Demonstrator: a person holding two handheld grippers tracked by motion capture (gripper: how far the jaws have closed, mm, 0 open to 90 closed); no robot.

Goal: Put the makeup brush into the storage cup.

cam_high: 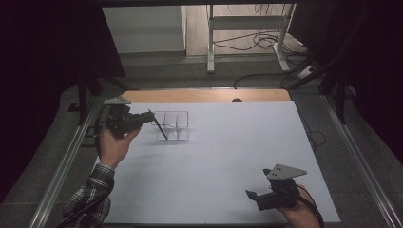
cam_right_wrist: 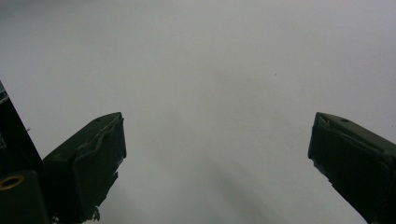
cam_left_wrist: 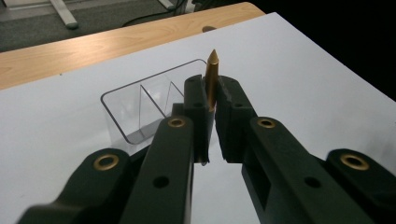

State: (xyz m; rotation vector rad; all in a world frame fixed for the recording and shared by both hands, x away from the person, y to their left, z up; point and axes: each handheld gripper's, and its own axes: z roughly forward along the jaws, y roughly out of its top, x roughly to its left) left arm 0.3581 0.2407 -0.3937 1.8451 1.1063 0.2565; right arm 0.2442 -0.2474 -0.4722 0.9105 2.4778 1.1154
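Observation:
My left gripper (cam_high: 148, 117) is held at the table's back left, shut on a thin pen (cam_high: 160, 128) that slants down in front of a clear plastic organizer (cam_high: 177, 119). In the left gripper view the pen's gold tip (cam_left_wrist: 212, 70) sticks up between the closed jaws of that gripper (cam_left_wrist: 212, 100), and the clear organizer (cam_left_wrist: 122, 112) with its dividers lies just beyond them. My right gripper (cam_high: 253, 195) rests near the front right of the table, open. In its own view this gripper (cam_right_wrist: 217, 154) has its jaws wide apart over bare white surface.
A white sheet (cam_high: 228, 152) covers the table, with a strip of wood (cam_high: 204, 95) showing at the far edge. Metal rails run along both sides. Beyond the table are a white frame's legs (cam_high: 210, 47) and cables on the floor.

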